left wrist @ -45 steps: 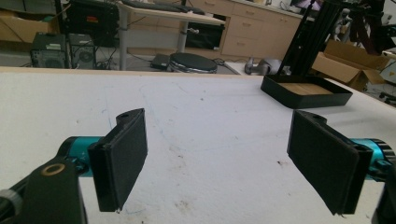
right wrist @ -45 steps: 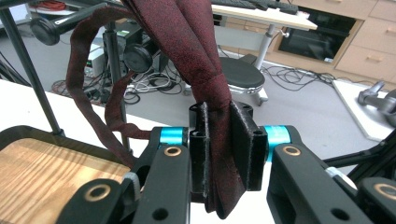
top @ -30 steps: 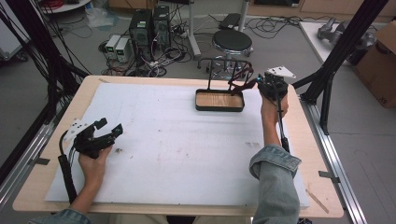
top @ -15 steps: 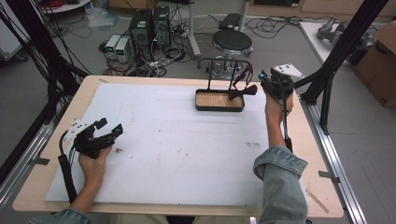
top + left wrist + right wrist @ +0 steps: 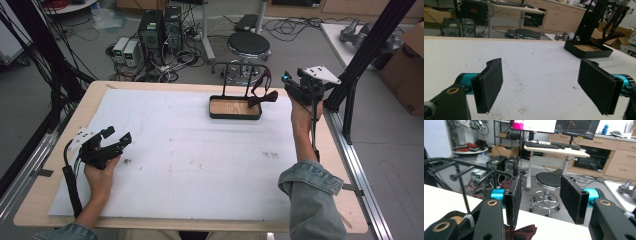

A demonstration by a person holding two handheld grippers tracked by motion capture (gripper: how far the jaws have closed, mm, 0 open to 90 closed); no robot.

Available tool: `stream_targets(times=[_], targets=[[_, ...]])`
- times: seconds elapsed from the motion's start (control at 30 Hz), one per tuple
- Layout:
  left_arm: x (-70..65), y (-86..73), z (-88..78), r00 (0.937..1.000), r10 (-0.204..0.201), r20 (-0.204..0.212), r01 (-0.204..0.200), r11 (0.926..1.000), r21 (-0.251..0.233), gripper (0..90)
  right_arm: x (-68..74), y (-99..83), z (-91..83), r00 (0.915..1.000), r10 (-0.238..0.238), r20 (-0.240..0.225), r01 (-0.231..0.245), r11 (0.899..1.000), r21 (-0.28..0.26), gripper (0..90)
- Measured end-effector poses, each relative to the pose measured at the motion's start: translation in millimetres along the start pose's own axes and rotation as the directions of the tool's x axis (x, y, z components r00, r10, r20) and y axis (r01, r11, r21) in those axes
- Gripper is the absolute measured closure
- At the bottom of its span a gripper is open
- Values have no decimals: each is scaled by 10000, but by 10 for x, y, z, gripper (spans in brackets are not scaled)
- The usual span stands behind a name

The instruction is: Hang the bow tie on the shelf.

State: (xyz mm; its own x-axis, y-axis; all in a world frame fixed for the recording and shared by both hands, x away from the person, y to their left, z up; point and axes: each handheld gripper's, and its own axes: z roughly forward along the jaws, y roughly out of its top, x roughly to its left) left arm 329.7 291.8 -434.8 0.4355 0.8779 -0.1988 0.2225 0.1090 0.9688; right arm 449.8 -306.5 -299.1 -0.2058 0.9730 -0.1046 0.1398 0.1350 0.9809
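Note:
A black tray with a wooden floor stands at the back right of the white mat, under a black wire rack. A dark red bow tie hangs from the rack's right end, over the tray's right edge. My right gripper is raised just right of it, open; in the right gripper view its jaws stand apart with the dark red cloth below the left one. My left gripper rests open on the mat at the left, with nothing between its jaws. Far off lies the tray.
The white mat covers most of the wooden table. A round stool and computer boxes stand on the floor behind the table. A black frame post rises at the table's right back corner, close to my right gripper.
My right gripper has drawn a little to the right, away from the rack, while the bow tie stays hanging there. The left gripper has not moved.

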Motion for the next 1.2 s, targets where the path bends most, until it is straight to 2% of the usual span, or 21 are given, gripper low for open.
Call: stream_targets(times=[0.3,0.57,0.77,0.9,1.1,1.2], targets=[[0,0,0,10000,-2,7,2,10000,0,205,5,113,-199,9964,547,-651,-575,9975,-418,400],[-5,-1,-1,10000,28,-6,-28,10000,33,205,56,198,-404,9932,559,-1023,-639,9950,-764,298],[-3,-1,-1,10000,17,-29,-17,10000,35,202,63,188,-554,9920,583,-1123,-693,9930,-959,226],[-4,-1,-1,10000,32,-34,-32,10000,47,202,77,171,-660,9908,604,-1210,-737,9913,-1089,213],[-6,0,-2,10000,30,-54,-30,10000,66,202,92,89,-800,9905,490,-1288,-660,9892,-1310,184],[-8,0,-1,10000,45,-56,-45,10000,80,202,86,15,-870,9887,615,-1369,-794,9884,-1294,178]])
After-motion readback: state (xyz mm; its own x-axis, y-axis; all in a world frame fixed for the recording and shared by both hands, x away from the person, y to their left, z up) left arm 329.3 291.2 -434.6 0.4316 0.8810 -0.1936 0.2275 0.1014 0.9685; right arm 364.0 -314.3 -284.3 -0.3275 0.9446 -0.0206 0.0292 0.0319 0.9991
